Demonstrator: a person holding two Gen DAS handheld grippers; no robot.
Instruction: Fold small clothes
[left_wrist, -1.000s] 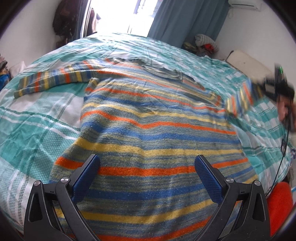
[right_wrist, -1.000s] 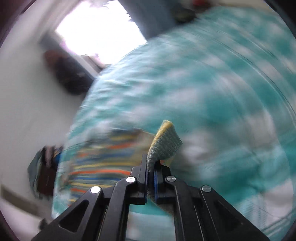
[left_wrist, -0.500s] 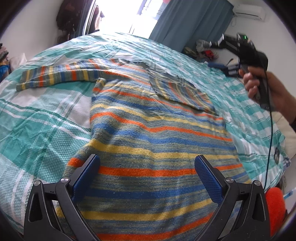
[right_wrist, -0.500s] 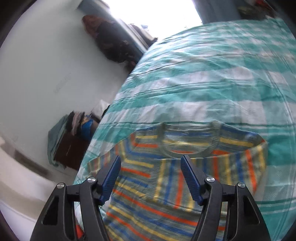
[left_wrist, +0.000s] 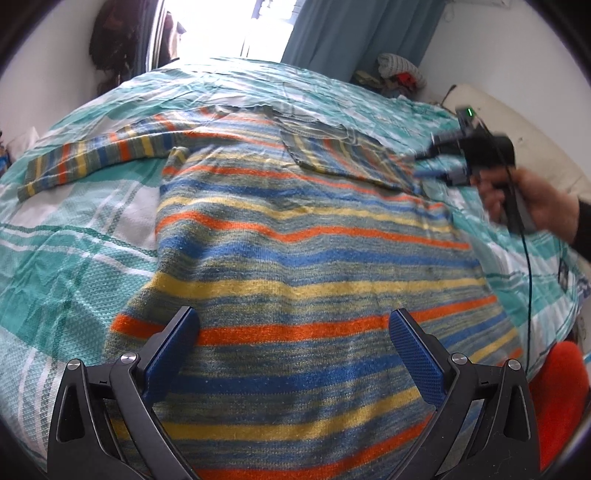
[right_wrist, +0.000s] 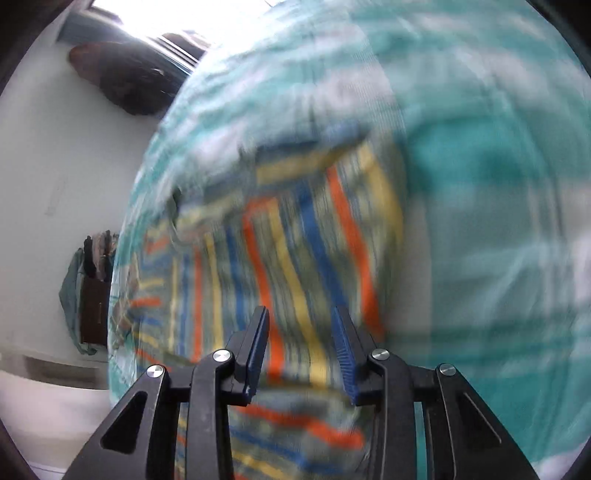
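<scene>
My striped sweater lies flat on the bed, spread over the teal-and-white checked cover. It is a knit with horizontal bands of orange, blue, yellow and grey-green. One sleeve stretches out straight to the left across the cover; the other sleeve is folded inward and rests on the upper chest, its stripes running across those of the body. The hem lies nearest my left gripper, whose blue-padded jaws stand wide apart above the lower part of the sweater, holding nothing. My right gripper appears in the left wrist view at the sweater's right edge, held in my right hand, a cable hanging below it. In its own blurred view the jaws are closing, partly apart, over the striped knit; no cloth is pinched between the pads. A blue curtain hangs beyond the bed.
</scene>
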